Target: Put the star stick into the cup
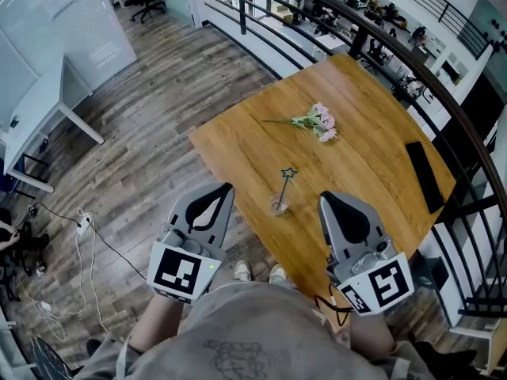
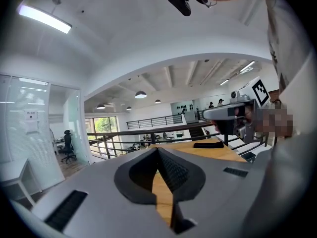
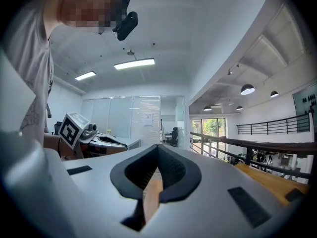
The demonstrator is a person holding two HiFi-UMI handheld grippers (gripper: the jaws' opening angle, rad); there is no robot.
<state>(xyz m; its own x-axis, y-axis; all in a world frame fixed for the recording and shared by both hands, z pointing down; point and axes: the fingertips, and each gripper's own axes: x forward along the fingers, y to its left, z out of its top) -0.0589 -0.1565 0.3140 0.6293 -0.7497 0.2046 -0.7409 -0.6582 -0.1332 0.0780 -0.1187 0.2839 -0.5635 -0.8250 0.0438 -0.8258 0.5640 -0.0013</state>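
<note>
A thin stick topped with a green star (image 1: 288,173) stands tilted in a small clear cup (image 1: 279,206) near the front edge of the wooden table (image 1: 372,145). Both grippers are held low in front of the person, one on each side of the cup and apart from it. My left gripper (image 1: 225,188) is shut with nothing in it, its tips meeting (image 2: 158,149). My right gripper (image 1: 325,199) is shut and empty too (image 3: 158,148). Neither gripper view shows the cup or the stick.
A small bunch of pink flowers (image 1: 317,122) lies further back on the table. A flat black object (image 1: 425,176) rests near the table's right edge. A black railing (image 1: 444,93) runs behind the table. Wood floor and a white desk (image 1: 32,109) are at the left.
</note>
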